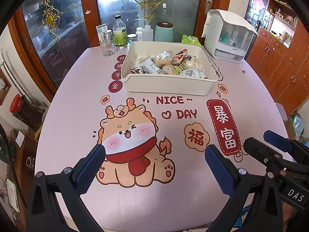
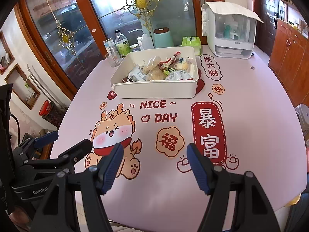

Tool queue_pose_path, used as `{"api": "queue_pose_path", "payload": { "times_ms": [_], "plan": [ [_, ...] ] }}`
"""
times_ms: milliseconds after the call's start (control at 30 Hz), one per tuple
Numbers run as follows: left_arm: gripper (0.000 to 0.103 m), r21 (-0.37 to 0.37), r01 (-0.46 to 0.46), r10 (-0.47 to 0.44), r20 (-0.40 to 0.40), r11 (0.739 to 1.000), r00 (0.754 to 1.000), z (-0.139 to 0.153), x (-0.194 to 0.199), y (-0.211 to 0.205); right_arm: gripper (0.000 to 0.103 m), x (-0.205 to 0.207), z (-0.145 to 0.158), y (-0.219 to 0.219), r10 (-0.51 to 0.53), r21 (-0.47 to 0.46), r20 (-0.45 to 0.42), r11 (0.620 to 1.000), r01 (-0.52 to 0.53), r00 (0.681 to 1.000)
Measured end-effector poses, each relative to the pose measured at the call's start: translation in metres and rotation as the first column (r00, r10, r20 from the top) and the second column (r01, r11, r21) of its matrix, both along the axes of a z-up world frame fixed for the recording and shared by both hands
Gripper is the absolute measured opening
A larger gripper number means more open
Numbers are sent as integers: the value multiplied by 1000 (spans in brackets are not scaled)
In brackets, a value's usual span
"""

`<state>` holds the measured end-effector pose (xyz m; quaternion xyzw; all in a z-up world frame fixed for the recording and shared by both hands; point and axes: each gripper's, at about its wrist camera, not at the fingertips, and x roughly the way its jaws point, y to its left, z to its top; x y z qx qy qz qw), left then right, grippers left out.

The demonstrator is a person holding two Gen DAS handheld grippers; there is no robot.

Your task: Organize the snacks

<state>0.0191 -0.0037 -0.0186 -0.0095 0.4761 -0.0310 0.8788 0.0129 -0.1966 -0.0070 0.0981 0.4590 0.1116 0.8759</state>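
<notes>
A white bin (image 1: 166,86) sits toward the far side of the worktop (image 1: 251,96), filled with wrapped snacks (image 1: 170,63): pale buns in clear film, red and grey packets, labels too small to read. Behind it stand a mint canister (image 1: 163,31), bottles (image 1: 119,31), a glass (image 1: 108,46), a green tissue pack (image 1: 191,39) and a white covered cabinet (image 1: 228,38). The pink worktop cover reads "NICE DAY" beside a cartoon dragon (image 1: 131,145). Nearest, the left gripper (image 1: 154,166) and right gripper (image 2: 154,164) hover with jaws apart, holding nothing.
</notes>
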Motion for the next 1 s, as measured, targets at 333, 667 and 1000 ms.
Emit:
{"api": "queue_pose_path", "payload": {
  "times_ms": [333,667,1000],
  "plan": [
    [102,2,5,-5,-4,1000,1000,-3,4,10,69,2,-1,1,0,1,-5,1000,0,1000],
    [102,-6,13,-14,-14,1000,1000,-5,8,14,69,4,-4,10,-13,-1,-13,1000,13,1000],
    [102,1,36,-36,-28,999,999,-7,18,17,69,9,-5,17,-44,3,-34,999,44,998]
  ]
}}
